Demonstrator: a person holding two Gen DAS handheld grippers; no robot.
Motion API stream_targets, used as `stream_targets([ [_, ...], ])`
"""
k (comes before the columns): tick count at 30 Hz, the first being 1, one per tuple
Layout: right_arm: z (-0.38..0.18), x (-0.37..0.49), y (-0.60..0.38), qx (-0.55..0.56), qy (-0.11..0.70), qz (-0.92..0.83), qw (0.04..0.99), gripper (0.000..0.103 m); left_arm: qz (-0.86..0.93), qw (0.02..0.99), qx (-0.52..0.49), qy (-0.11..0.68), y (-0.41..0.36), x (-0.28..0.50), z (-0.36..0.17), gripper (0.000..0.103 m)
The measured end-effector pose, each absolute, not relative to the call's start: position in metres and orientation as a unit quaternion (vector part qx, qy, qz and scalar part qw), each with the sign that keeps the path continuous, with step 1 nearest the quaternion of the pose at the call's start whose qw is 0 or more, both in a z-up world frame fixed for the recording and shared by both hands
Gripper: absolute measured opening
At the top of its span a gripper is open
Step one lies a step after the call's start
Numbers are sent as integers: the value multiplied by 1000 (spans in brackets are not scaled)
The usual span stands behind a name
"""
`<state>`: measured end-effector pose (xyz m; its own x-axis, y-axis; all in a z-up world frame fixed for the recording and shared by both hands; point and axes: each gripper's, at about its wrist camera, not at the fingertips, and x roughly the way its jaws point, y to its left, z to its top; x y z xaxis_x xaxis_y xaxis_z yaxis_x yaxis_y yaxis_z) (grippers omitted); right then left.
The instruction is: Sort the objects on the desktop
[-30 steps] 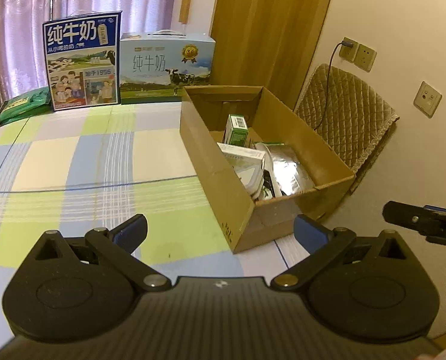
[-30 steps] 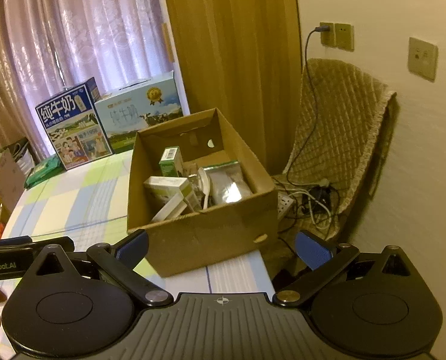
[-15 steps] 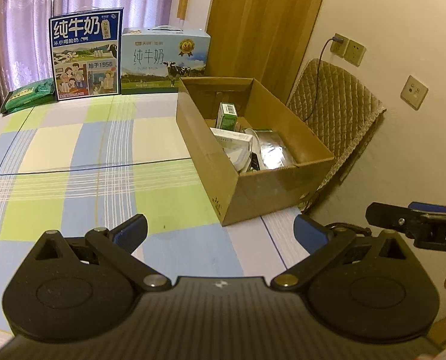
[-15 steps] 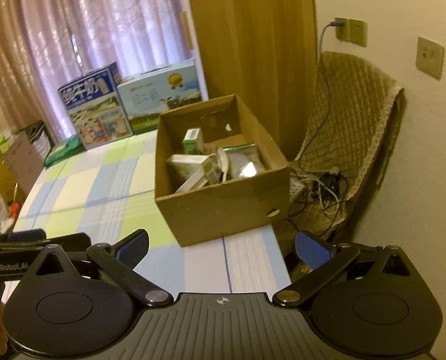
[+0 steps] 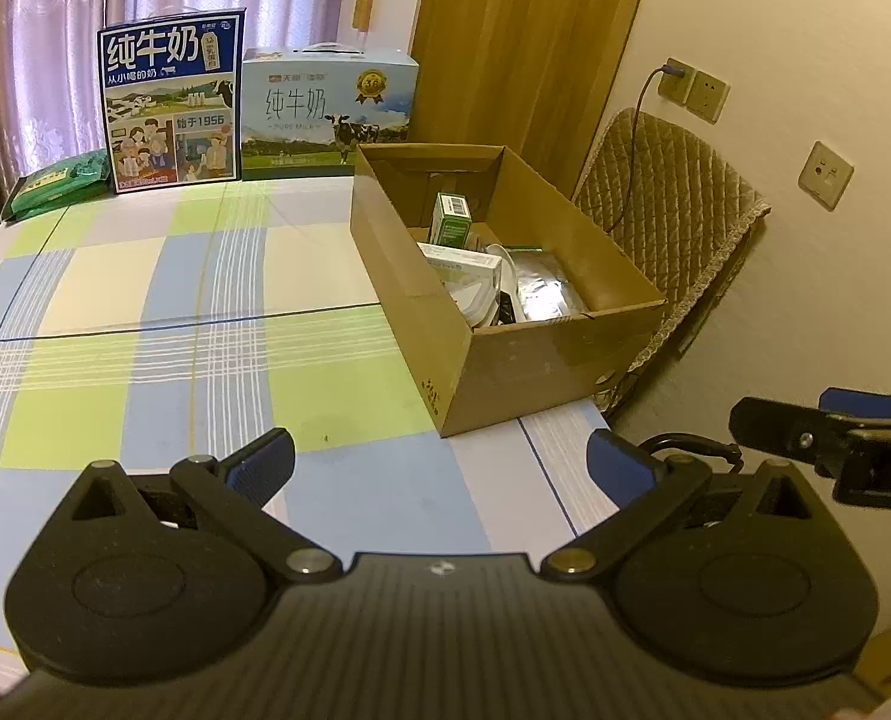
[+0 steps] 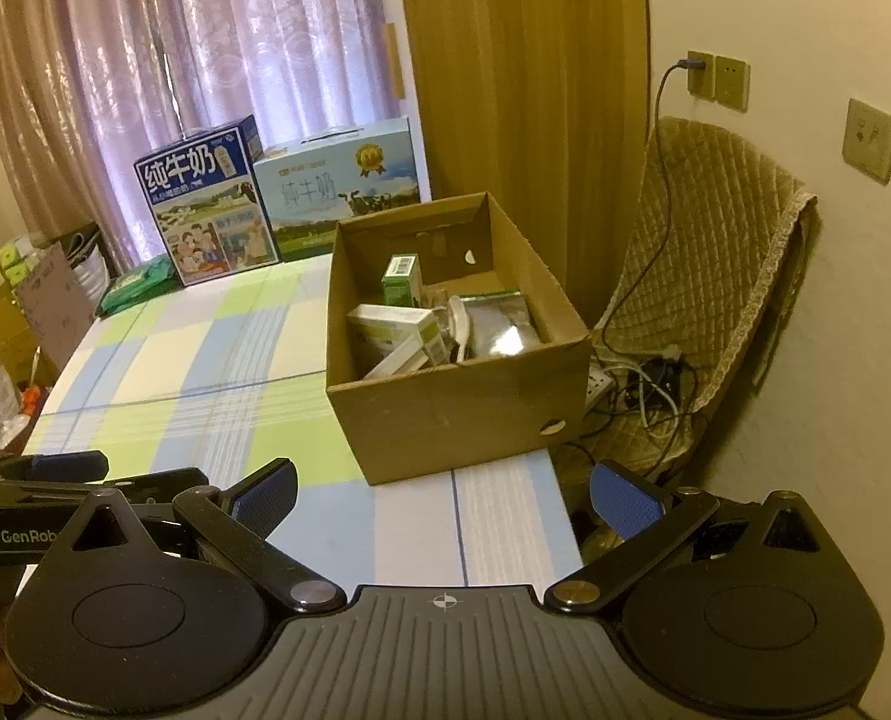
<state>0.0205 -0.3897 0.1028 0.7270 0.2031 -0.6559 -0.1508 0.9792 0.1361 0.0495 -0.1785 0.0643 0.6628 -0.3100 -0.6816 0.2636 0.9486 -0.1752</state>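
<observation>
Both grippers, left [image 5: 439,459] and right [image 6: 442,489], hold empty fingers spread wide at lower frame; the filled cardboard box [image 5: 523,360] at centre-right overhangs the surface [image 5: 145,324] edge, so a nudge could tip it.

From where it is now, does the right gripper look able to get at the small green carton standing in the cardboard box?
Probably yes. The right gripper is open and empty, the cardboard box has no lid, and the green carton stands upright above the clutter, reachable from above.
</observation>
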Motion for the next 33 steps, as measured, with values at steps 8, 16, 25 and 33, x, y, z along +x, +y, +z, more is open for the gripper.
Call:
stream_targets([
  [8,100,19,-389,40,358,93,928,101,-161,911,-35,379,-180,48,64,102],
  [16,97,18,-389,42,359,94,928,101,-161,909,-37,382,-182,47,61,102],
  [25,94,18,-389,45,362,92,927,101,-161,909,-38,384,-182,47,59,102],
  [33,93,18,-391,48,365,90,925,101,-163,907,-39,387,-183,47,56,102],
])
